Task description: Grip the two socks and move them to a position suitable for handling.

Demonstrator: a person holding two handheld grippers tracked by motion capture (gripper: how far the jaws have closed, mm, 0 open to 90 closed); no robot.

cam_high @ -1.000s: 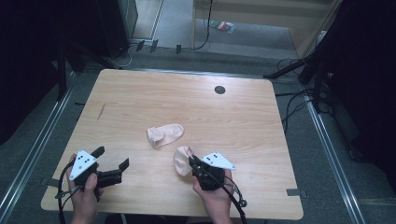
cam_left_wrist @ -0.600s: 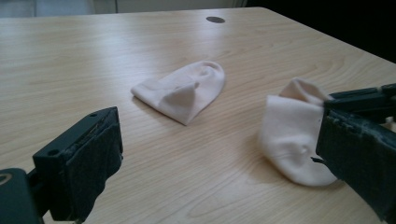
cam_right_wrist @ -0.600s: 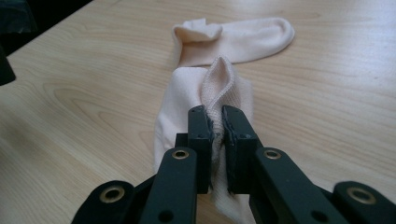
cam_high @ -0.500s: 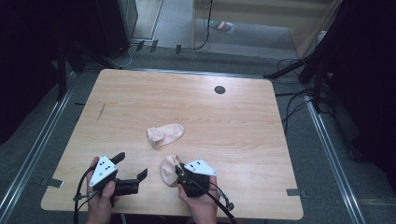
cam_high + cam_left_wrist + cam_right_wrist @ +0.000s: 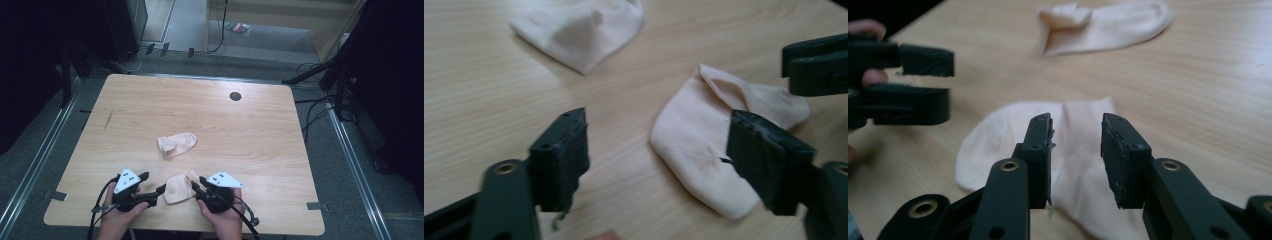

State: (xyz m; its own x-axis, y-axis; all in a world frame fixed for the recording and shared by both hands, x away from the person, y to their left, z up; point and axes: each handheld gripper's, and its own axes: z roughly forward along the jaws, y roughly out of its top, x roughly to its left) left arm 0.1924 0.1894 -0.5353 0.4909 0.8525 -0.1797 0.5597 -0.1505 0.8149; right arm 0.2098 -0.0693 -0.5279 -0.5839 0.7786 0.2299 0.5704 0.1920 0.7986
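Two pale pink socks lie on the wooden table (image 5: pixel 250 130). One sock (image 5: pixel 176 144) rests near the middle. The nearer sock (image 5: pixel 178 187) lies between my grippers close to the front edge. My left gripper (image 5: pixel 151 183) is open wide just left of it; in the left gripper view the sock (image 5: pixel 704 145) reaches between the jaws (image 5: pixel 659 140). My right gripper (image 5: pixel 196 184) sits at the sock's right side. In the right gripper view its jaws (image 5: pixel 1077 127) stand a little apart above the sock (image 5: pixel 998 145), gripping nothing.
A dark round hole (image 5: pixel 235 96) sits at the table's far right. The far sock (image 5: pixel 1108 25) lies beyond the near one. Cables (image 5: pixel 320 107) and dark stands surround the table on the floor. The front edge is right behind my hands.
The left gripper has moved right toward the near sock. The right gripper has shifted left and nearer, and the sock has slid left and toward the front edge with it.
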